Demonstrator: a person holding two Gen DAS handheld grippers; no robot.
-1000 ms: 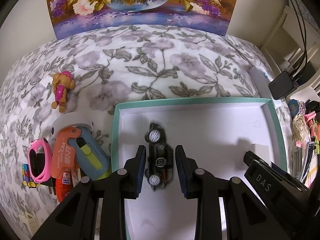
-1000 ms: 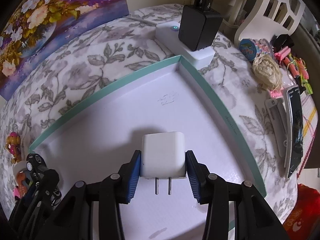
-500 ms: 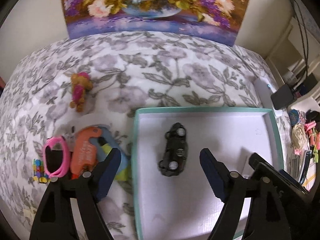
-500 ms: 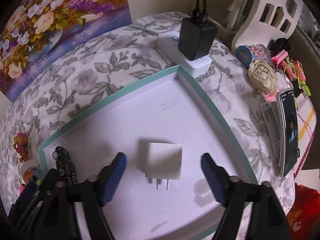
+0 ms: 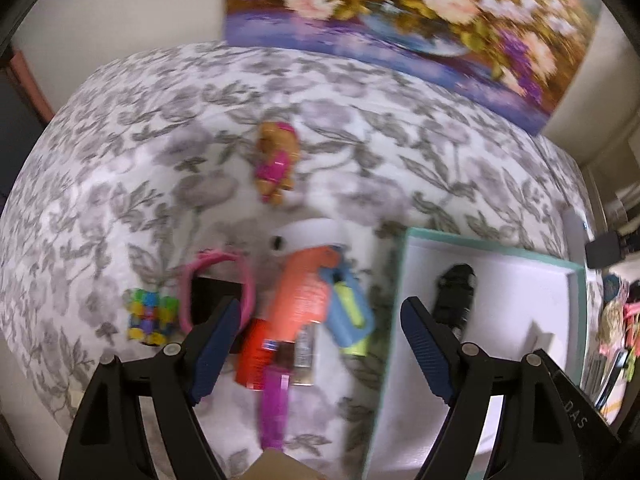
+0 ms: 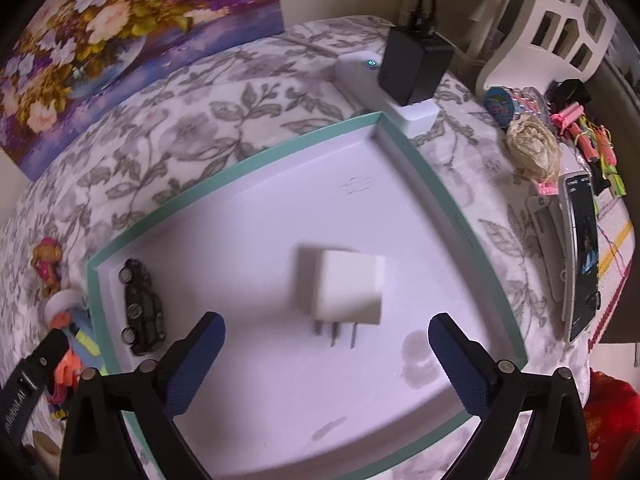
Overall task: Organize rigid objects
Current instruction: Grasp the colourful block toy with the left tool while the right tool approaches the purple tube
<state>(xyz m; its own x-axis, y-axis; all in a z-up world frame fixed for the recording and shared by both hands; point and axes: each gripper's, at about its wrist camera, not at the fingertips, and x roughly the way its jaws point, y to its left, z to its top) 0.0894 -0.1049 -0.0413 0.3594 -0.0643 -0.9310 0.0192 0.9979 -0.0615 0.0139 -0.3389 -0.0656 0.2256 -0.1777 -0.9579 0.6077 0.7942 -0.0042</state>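
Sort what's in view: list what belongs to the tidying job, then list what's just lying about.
Job: teal-rimmed tray, white charger, black toy car, toy pup, orange tool, colourful cube.

Lying about: flower painting, power strip, phone, hair clips.

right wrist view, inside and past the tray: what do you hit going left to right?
Toy dog → black toy car → white plug adapter → tray's right rim → phone.
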